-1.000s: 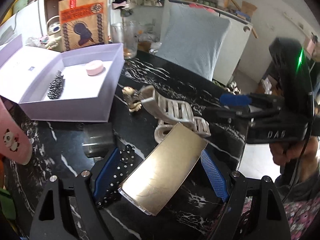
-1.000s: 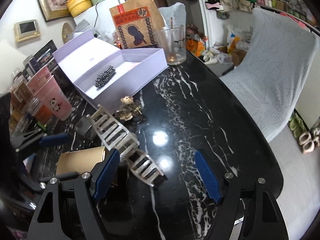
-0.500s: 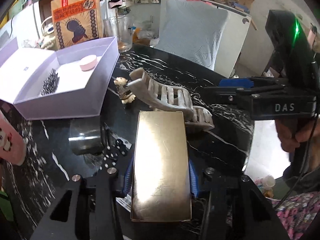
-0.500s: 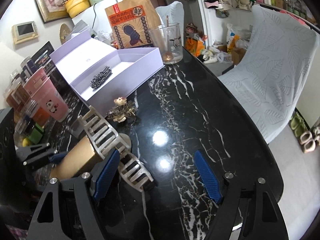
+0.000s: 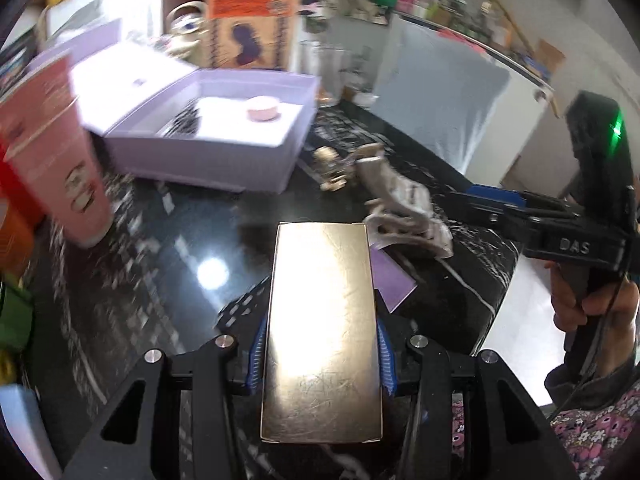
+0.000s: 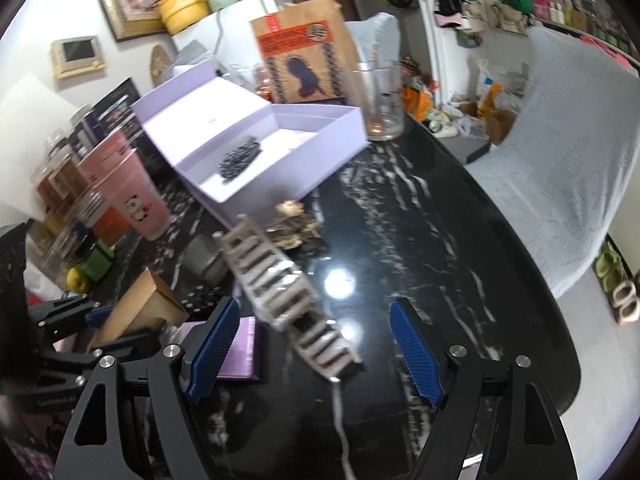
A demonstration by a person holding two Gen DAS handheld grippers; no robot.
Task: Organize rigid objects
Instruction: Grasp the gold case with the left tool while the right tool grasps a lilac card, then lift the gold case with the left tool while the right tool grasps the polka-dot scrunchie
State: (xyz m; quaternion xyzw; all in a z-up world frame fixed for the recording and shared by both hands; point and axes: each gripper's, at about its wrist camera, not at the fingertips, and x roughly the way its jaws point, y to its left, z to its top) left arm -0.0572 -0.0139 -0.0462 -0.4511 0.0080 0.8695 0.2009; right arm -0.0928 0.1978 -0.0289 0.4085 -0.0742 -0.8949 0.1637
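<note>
Now clamped in the left gripper [image 5: 320,344] — gold box [image 5: 322,320], loose a second ago, lifted near the lilac box [image 5: 208,148], likely headed there. Right gripper [image 6: 316,344] wide open, empty.

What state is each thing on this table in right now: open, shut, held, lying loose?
Left tool: shut on the gold box.
Gold box: held, off the table.
Right tool: open, empty.
Lilac box: lid open, black clip and pink disc inside.
Big clip: lying loose.
Glass: upright.
Pink cup: upright.
</note>
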